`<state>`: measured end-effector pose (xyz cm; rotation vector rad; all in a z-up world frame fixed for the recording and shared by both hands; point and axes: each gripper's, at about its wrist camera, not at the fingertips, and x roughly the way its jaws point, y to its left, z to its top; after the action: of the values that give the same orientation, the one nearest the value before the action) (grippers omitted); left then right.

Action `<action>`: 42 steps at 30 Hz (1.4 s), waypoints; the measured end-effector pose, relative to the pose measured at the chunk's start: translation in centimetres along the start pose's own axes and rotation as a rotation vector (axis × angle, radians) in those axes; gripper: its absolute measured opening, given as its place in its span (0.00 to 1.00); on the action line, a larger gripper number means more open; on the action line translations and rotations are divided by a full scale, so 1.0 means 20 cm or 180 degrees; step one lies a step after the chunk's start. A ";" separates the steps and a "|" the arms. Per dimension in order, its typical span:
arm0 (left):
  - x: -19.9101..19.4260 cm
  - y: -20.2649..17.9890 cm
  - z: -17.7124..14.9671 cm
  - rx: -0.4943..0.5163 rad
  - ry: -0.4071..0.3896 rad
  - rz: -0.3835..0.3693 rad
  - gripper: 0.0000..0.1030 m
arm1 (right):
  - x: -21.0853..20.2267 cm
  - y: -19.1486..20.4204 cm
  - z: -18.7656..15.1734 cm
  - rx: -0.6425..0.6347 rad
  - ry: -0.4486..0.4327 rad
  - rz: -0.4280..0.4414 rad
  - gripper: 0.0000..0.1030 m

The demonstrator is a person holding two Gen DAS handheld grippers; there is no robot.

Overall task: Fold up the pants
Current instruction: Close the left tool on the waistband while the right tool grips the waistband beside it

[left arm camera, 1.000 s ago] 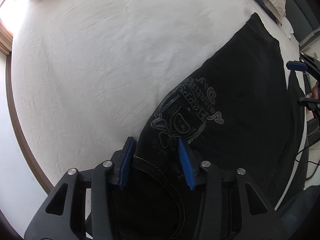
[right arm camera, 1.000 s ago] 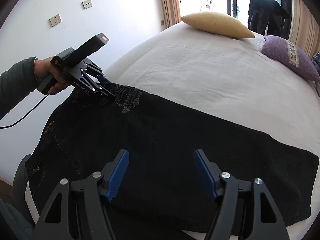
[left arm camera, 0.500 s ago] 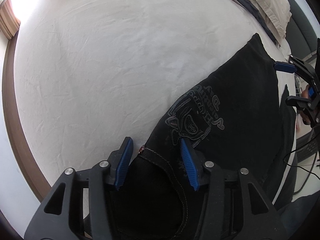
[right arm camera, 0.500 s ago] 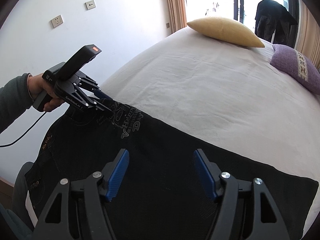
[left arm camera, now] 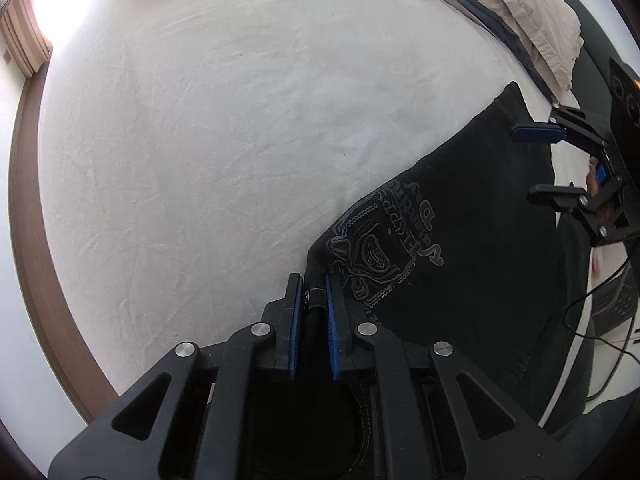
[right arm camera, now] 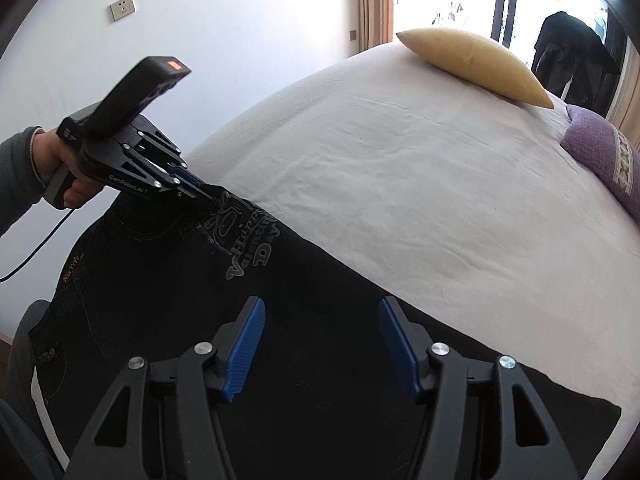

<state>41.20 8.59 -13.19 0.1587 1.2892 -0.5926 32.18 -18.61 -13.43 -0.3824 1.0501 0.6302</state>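
Black pants (left arm camera: pixel 460 208) with a grey embroidered print lie flat along the near side of a white bed sheet (left arm camera: pixel 240 140). My left gripper (left arm camera: pixel 312 286) is shut on the waistband's far corner, right beside the print. The right wrist view shows that same left gripper (right arm camera: pixel 200 192) in a person's hand, pinching the cloth. My right gripper (right arm camera: pixel 320 312) hovers over the leg of the pants (right arm camera: pixel 320 280), near its far edge. Its jaws are closing, and no cloth is pressed between the pads. It also shows in the left wrist view as the right gripper (left arm camera: pixel 544 164), above the leg end.
A yellow pillow (right arm camera: pixel 472 64) and a purple pillow (right arm camera: pixel 604 152) lie at the bed's far end. Beige bedding (left arm camera: pixel 532 20) is bunched at one side. A brown bed edge (left arm camera: pixel 28 240) runs along the wall. A cable (left arm camera: pixel 600 344) hangs near the pants.
The left jaws, which stood open around the waistband corner, have closed on it. The right gripper slid toward the pants' far edge and its jaws narrowed a little.
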 end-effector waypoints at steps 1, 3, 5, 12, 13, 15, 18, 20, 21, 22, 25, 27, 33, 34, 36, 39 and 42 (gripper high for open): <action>-0.02 -0.04 -0.01 0.0074 -0.0066 0.0100 0.09 | 0.02 -0.01 0.02 -0.0036 0.0034 -0.0007 0.50; -0.06 -0.11 -0.04 0.0213 -0.0201 0.0286 0.08 | 0.07 -0.01 0.05 -0.0114 0.0121 -0.0013 0.41; -0.10 -0.18 -0.08 0.0340 -0.0354 0.0408 0.08 | 0.12 -0.01 0.08 -0.0204 0.0187 -0.0014 0.39; -0.22 -0.37 -0.21 0.0786 -0.0669 0.0755 0.08 | 0.19 -0.01 0.15 -0.0417 0.0296 0.0036 0.39; -0.23 -0.38 -0.22 0.0826 -0.0680 0.0765 0.08 | 0.20 0.00 0.16 -0.0480 0.0329 -0.0005 0.39; -0.24 -0.41 -0.23 0.0907 -0.0695 0.0832 0.08 | 0.23 0.01 0.16 -0.0604 0.0437 -0.0045 0.40; -0.24 -0.45 -0.27 0.1032 -0.0694 0.0930 0.08 | 0.26 0.00 0.16 -0.0715 0.0596 -0.0033 0.42; -0.25 -0.46 -0.31 0.1086 -0.0714 0.0967 0.07 | 0.28 -0.01 0.16 -0.0760 0.0653 -0.0012 0.42; -0.26 -0.47 -0.33 0.1113 -0.0733 0.0991 0.07 | 0.28 -0.01 0.17 -0.0780 0.0678 -0.0010 0.42; -0.27 -0.49 -0.35 0.1138 -0.0754 0.1002 0.07 | 0.29 -0.01 0.17 -0.0802 0.0702 -0.0011 0.42; -0.29 -0.53 -0.39 0.1219 -0.0821 0.1035 0.07 | 0.31 -0.03 0.16 -0.0864 0.0786 -0.0007 0.42; -0.30 -0.57 -0.41 0.1267 -0.0851 0.1060 0.07 | 0.33 -0.03 0.17 -0.0895 0.0813 0.0000 0.42; -0.33 -0.63 -0.46 0.1394 -0.0930 0.1105 0.07 | 0.31 0.00 0.16 -0.1021 0.0847 0.0089 0.28; -0.34 -0.63 -0.47 0.1387 -0.0936 0.1114 0.07 | 0.29 0.01 0.16 -0.1023 0.0833 0.0117 0.23; -0.34 -0.63 -0.48 0.1360 -0.0967 0.1110 0.07 | 0.27 0.03 0.15 -0.1047 0.0811 0.0131 0.13; -0.36 -0.61 -0.49 0.1261 -0.0987 0.1117 0.07 | 0.21 0.06 0.14 -0.1046 0.0732 0.0096 0.09; -0.38 -0.60 -0.50 0.1124 -0.1003 0.1108 0.07 | 0.14 0.08 0.13 -0.0976 0.0581 0.0036 0.08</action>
<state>25.57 5.25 -6.48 0.5487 0.8190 -0.5154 33.87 -15.00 -14.63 -0.7122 1.1315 0.7801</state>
